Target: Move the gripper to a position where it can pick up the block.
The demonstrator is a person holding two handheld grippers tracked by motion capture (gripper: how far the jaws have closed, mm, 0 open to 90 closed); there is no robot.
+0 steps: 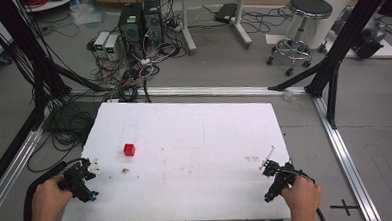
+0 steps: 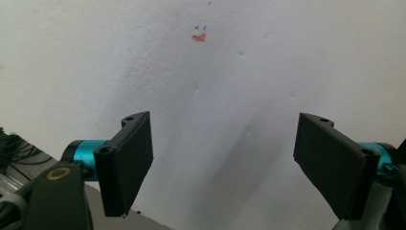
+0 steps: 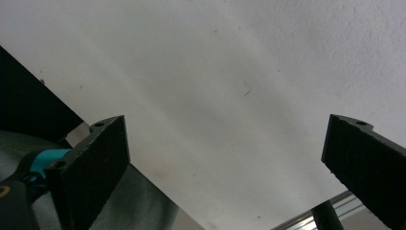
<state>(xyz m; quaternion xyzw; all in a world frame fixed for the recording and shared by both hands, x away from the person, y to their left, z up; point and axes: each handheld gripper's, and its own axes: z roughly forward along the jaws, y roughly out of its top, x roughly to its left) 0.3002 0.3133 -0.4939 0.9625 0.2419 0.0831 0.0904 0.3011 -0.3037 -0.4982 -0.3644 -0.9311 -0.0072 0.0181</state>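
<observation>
We see the left tool [image 1: 89, 171] and right tool [image 1: 270, 167], both jaws wide and empty, parked at the white counter's [image 1: 195, 130] lower corners, likely idle, red cube [image 1: 129, 150] left of centre, untouched.

left gripper [image 1: 89, 170] fingers spread, right gripper [image 1: 270, 166] likewise

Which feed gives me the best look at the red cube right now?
The high view: the red cube sits in plain sight on the white table, ahead of the left tool and apart from it. The left gripper view looks at bare tabletop with a small orange mark; the right gripper view looks at the table's edge.
</observation>
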